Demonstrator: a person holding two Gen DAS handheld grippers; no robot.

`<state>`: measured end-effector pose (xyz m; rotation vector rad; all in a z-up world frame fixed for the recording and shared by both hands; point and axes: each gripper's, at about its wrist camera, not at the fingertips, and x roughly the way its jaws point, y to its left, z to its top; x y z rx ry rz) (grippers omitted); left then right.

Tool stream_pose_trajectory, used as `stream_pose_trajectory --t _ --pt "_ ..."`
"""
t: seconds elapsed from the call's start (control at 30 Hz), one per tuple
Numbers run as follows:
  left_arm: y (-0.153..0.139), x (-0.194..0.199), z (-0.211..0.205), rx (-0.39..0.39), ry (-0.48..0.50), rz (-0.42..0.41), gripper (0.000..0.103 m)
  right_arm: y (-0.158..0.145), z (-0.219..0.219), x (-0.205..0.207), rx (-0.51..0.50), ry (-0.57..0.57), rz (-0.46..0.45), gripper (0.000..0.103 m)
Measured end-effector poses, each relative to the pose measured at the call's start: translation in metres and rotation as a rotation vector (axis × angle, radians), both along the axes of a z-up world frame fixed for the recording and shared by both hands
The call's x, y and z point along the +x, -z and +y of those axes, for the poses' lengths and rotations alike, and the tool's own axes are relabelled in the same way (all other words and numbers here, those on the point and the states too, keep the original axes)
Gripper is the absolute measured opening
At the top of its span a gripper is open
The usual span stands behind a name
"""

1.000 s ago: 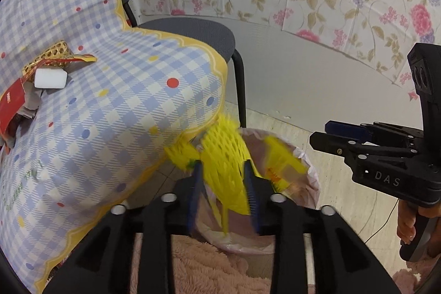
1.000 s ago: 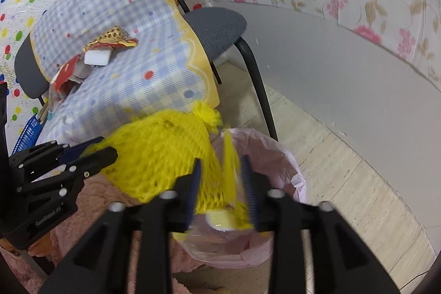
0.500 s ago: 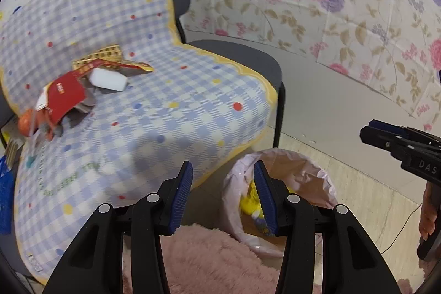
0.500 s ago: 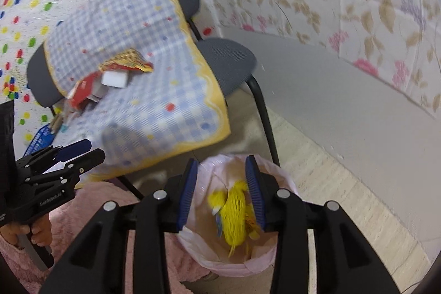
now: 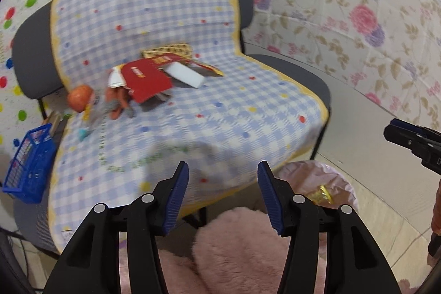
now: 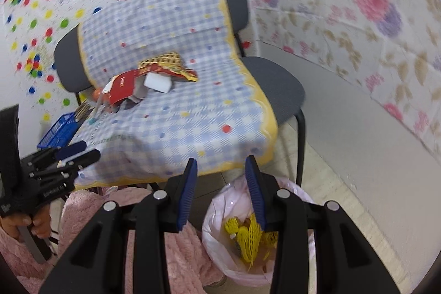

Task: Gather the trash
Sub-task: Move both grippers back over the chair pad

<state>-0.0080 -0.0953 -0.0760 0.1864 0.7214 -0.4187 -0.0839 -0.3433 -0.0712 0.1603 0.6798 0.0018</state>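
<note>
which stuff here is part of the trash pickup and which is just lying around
Part of the job:
- red carton
- white foam block
- yellow patterned wrapper
- yellow net, already in the bin
- pink-lined trash bin
- left tongs and right tongs, both open

Just lying about:
- blue basket
- checked cloth
- chair

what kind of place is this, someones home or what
Probably a staged home-style room, not a real lived-in one: printed floral sheeting covers the walls, two chairs wear a checked cloth, and a lined bin stands on the floor.
</note>
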Motion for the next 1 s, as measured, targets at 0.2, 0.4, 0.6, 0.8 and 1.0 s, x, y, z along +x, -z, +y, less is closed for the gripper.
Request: stream_pose_trajectory --t 0.2,0.4,0.6,0.8,1.0 --pt "-0.021 0.020 0.046 -0.001 -0.129 -0.042 0.056 -0.010 0.024 0.030 -0.035 -0.080 -0.009 0.044" --pt "-0.050 0.039 0.086 0.005 -0.244 -0.099 0.063 -0.022 0.045 0.061 -0.057 -0.134 -0.035 0.058" --pt "-0.063 0.055 0.109 0.005 -0.298 -0.135 0.073 -0.029 0.077 0.093 -0.100 -0.198 -0.049 0.061" --pt "-0.052 0.074 0.121 0.041 -0.343 -0.136 0.080 -0.025 0.120 0.127 -0.147 -0.280 -0.047 0.064" --pt "-0.031 0.095 0.137 0.037 -0.382 -0.101 0.080 -0.014 0.168 0.166 -0.214 -0.373 -0.042 0.064"
